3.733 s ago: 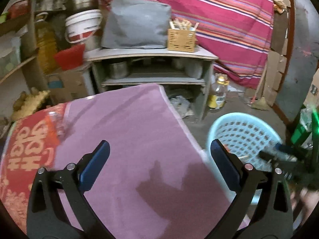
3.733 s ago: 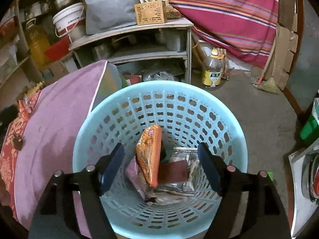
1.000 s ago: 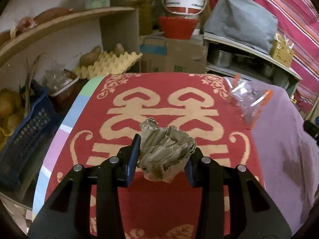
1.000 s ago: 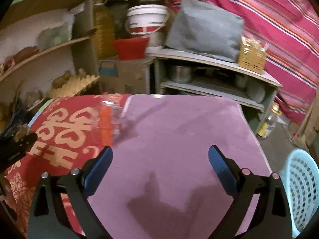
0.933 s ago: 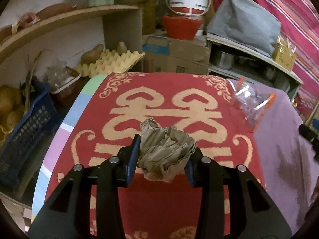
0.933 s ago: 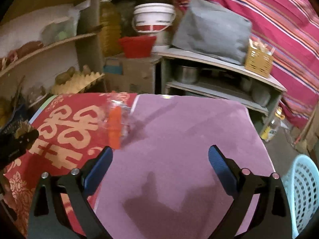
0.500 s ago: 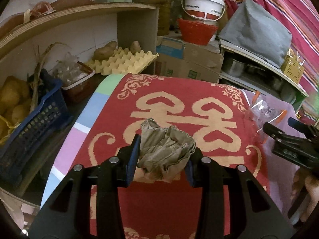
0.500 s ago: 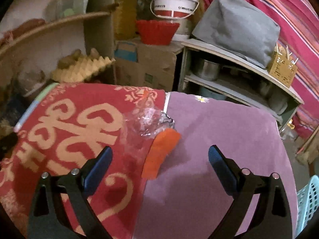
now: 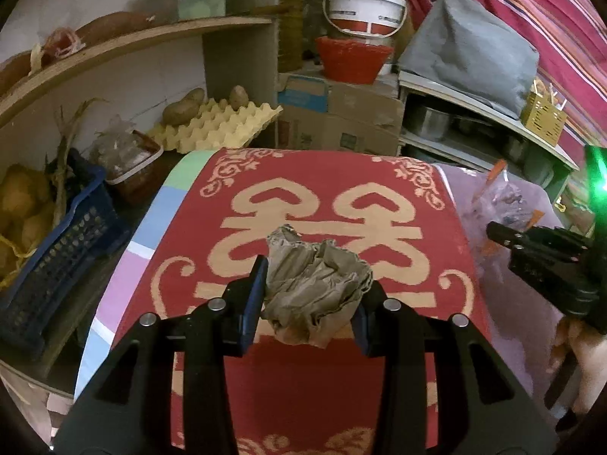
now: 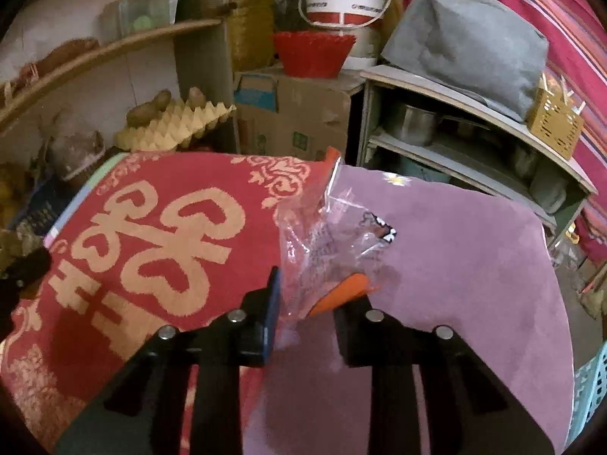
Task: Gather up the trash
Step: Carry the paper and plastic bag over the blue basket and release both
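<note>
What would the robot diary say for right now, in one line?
left hand-held gripper: shut on crumpled brown paper | right hand-held gripper: jaws just closed on clear plastic wrapper | blue basket: next

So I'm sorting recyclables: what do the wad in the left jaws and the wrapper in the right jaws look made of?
The wad looks like brown paper, matte and heavily creased, with dry folds and no shine. The wrapper looks like thin clear plastic film, glossy and crinkled; the cloth shows through it, and it has orange edges and some print. Both are judged by look alone.
</note>
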Action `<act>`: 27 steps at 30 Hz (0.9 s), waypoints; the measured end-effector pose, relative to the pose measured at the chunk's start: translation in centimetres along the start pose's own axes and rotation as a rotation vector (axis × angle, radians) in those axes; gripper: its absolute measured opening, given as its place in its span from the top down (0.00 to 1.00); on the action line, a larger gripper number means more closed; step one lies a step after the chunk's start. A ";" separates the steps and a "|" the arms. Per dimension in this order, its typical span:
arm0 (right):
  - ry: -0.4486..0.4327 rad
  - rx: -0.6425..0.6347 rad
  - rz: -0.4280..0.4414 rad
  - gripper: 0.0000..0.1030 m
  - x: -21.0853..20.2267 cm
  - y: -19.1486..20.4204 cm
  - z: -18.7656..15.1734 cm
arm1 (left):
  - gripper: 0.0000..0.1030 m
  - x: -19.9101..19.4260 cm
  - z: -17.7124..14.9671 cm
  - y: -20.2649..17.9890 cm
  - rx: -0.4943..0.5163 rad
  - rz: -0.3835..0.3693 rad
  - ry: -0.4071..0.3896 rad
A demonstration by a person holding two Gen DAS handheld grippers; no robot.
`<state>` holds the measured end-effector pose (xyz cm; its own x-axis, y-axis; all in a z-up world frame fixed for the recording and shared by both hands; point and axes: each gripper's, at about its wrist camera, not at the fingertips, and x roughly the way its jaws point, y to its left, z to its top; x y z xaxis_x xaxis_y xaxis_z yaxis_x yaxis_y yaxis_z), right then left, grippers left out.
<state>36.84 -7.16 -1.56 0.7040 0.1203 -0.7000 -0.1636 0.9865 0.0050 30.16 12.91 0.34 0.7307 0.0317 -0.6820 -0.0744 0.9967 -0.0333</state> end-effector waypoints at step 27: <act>-0.063 0.230 -0.144 0.75 -17.8 -23.7 -13.9 | 0.63 -6.9 -2.9 -13.9 0.143 -0.144 -0.109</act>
<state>18.53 -34.19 0.85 0.7516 -0.0236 -0.6592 0.0975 0.9924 0.0757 24.18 -1.41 3.36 0.7966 -0.1115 -0.5941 0.1272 0.9918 -0.0155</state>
